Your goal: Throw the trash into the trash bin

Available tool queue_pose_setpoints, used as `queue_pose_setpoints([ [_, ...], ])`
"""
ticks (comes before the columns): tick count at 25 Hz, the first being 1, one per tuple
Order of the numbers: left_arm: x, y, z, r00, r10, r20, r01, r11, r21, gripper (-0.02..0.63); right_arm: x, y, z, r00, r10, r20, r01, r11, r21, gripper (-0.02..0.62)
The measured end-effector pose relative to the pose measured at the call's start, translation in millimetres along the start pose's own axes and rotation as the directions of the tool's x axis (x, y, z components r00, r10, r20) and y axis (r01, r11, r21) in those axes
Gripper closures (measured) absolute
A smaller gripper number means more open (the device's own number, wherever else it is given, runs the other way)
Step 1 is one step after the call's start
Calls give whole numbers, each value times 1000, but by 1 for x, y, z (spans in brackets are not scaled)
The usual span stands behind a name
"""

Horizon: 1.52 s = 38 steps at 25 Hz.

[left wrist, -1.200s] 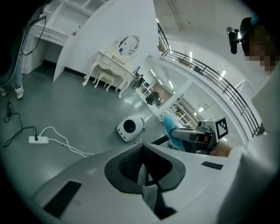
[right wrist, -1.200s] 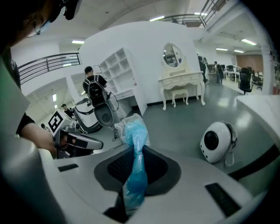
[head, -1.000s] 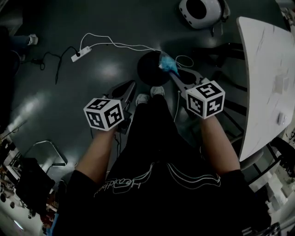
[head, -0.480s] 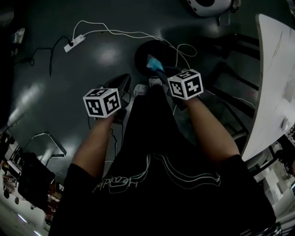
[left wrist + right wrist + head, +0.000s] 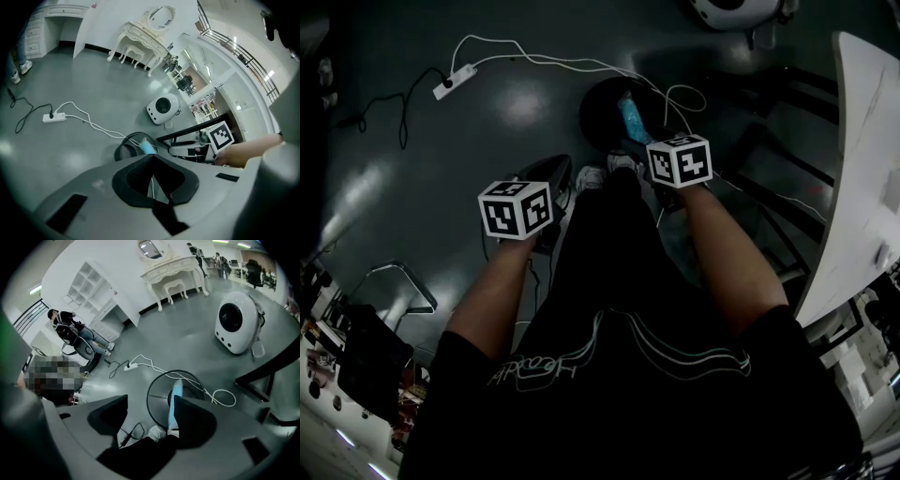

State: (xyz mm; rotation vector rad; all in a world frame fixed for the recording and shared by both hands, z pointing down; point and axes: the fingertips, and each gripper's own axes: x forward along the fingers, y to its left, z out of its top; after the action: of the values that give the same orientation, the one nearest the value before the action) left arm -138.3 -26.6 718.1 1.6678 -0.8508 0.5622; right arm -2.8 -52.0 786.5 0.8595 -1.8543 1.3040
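A round black trash bin (image 5: 598, 112) stands on the dark floor ahead of my feet; it also shows in both gripper views (image 5: 151, 399) (image 5: 122, 151). A crumpled blue piece of trash (image 5: 631, 118) hangs over the bin's opening. My right gripper (image 5: 630, 146) points steeply down at the bin and its jaws are opening. In its own view the jaws stand wide apart (image 5: 150, 411), and the blue trash (image 5: 175, 404) lies only against the right jaw's inner side. My left gripper (image 5: 555, 178) hovers left of the bin, shut and empty (image 5: 152, 159).
A white power strip (image 5: 453, 82) with a long white cable lies left of the bin, and the cable loops past its rim. A white rounded device (image 5: 236, 322) stands beyond it. A white table (image 5: 867, 159) runs along the right. A person (image 5: 70, 331) sits far left.
Both grippers have sunk toward the floor. The right gripper's jaws, shut on the blue trash before, now stand apart, and the trash hangs lower over the bin.
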Motion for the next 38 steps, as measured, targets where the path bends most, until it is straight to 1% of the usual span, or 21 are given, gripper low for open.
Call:
queue_pose_setpoints([
  [2, -3, 3, 1, 1000, 1, 1, -1, 1000, -4, 601, -1, -5, -3, 1000, -23, 5, 23, 1000, 18, 285],
  [5, -6, 4, -1, 1000, 0, 4, 0, 1000, -28, 601, -5, -13, -11, 999, -51, -19, 52, 998, 42, 287],
  [7, -8, 2, -1, 1000, -5, 3, 6, 999, -32, 601, -11, -15, -12, 998, -59, -13, 60, 996, 67, 287],
  [9, -14, 0, 0, 1000, -8, -1, 8, 1000, -21, 601, -19, -11, -6, 998, -55, 24, 53, 995, 90, 288],
  [13, -25, -11, 12, 1000, -18, 8, 18, 1000, 26, 601, -50, 3, 24, 988, -37, 147, 22, 994, 104, 289],
  [15, -33, -21, 20, 999, -38, 25, 37, 998, 42, 601, -73, 20, 39, 976, -5, 216, -12, 997, 76, 291],
  [17, -46, -34, 34, 997, -65, 51, 61, 996, 64, 601, -99, 42, 53, 960, 29, 280, -37, 999, 24, 304],
  [19, -63, -54, 53, 990, -110, 85, 102, 991, 90, 601, -130, 62, 67, 937, 43, 346, -44, 999, -5, 375],
  [22, -98, -93, 86, 968, -200, 152, 176, 972, 153, 601, -184, 86, 85, 890, 50, 453, -70, 997, 28, 453],
  [24, -124, -123, 107, 947, -260, 189, 219, 952, 213, 601, -224, 100, 97, 849, 51, 525, -88, 995, 46, 493],
  [26, -152, -151, 125, 927, -311, 211, 249, 928, 276, 601, -266, 117, 109, 804, 51, 593, -94, 995, 41, 534],
  [29, -188, -195, 141, 900, -381, 212, 292, 887, 357, 601, -323, 144, 118, 729, 80, 679, -134, 991, 27, 557],
  [30, -197, -211, 143, 892, -403, 204, 307, 872, 381, 601, -342, 153, 118, 706, 99, 701, -154, 988, 16, 558],
  [32, -213, -243, 143, 878, -441, 185, 332, 841, 427, 601, -375, 171, 118, 662, 162, 732, -212, 977, -25, 560],
  [33, -222, -257, 145, 869, -461, 178, 344, 823, 452, 601, -389, 181, 118, 639, 198, 743, -240, 969, -52, 560],
  [34, -231, -272, 149, 856, -487, 173, 359, 801, 480, 601, -404, 190, 120, 618, 222, 754, -251, 965, -78, 560],
  [35, -239, -287, 154, 839, -518, 168, 377, 775, 508, 601, -418, 197, 121, 600, 230, 766, -238, 966, -103, 560],
  [36, -248, -302, 157, 820, -549, 161, 397, 748, 532, 601, -432, 203, 122, 589, 223, 777, -201, 971, -126, 560],
  [38, -266, -328, 157, 786, -601, 144, 432, 701, 567, 601, -460, 214, 115, 577, 189, 794, -105, 982, -158, 559],
])
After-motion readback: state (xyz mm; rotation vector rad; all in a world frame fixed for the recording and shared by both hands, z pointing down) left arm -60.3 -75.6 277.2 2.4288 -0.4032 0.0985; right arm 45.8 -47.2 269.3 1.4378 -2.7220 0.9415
